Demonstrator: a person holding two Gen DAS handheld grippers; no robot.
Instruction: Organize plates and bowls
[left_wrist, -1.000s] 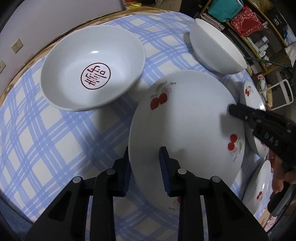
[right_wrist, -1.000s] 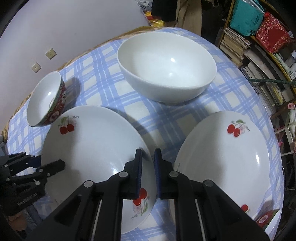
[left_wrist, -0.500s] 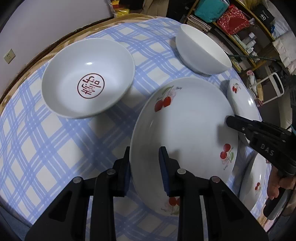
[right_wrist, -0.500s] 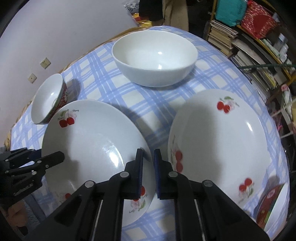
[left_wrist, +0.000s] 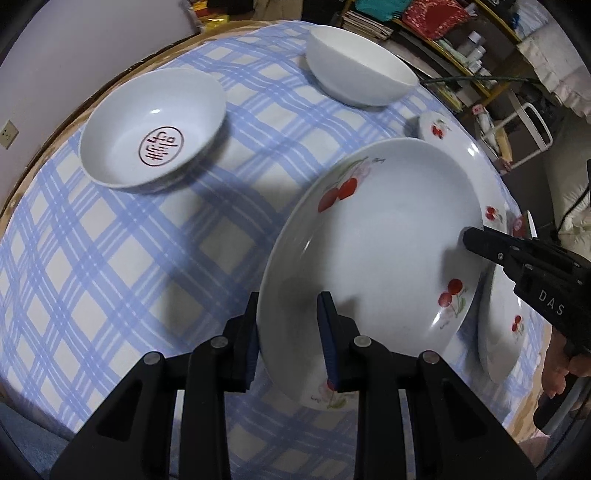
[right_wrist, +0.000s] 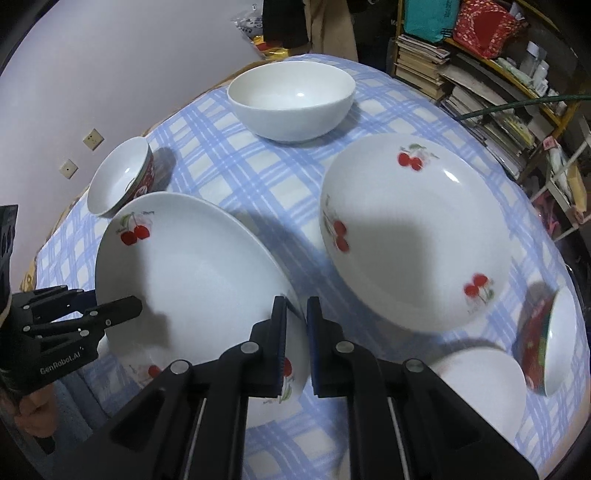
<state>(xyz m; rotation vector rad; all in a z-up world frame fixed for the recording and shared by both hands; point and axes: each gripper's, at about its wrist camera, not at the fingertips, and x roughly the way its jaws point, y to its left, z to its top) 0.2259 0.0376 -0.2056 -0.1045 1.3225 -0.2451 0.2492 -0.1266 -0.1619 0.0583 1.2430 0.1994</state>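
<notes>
Left wrist: both claws, left claw (left_wrist: 288, 332) and right claw (right_wrist: 295, 332), pinch the tilted cherry plate (left_wrist: 369, 251).

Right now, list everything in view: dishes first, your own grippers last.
Held cherry plate: 1, white with red cherries, lifted between both grippers.
Second cherry plate: 1, same pattern, on the cloth to the right.
Plain bowl: 1, white, far side.
Red-stamp bowl: 1, white, left.
Red-patterned small bowl: 1, near right edge.
Plain small dish: 1, white, near right.
Tablecloth: 1, blue-and-white check.
Left gripper: black, gripping plate rim.
Right gripper: black, gripping opposite rim.
</notes>
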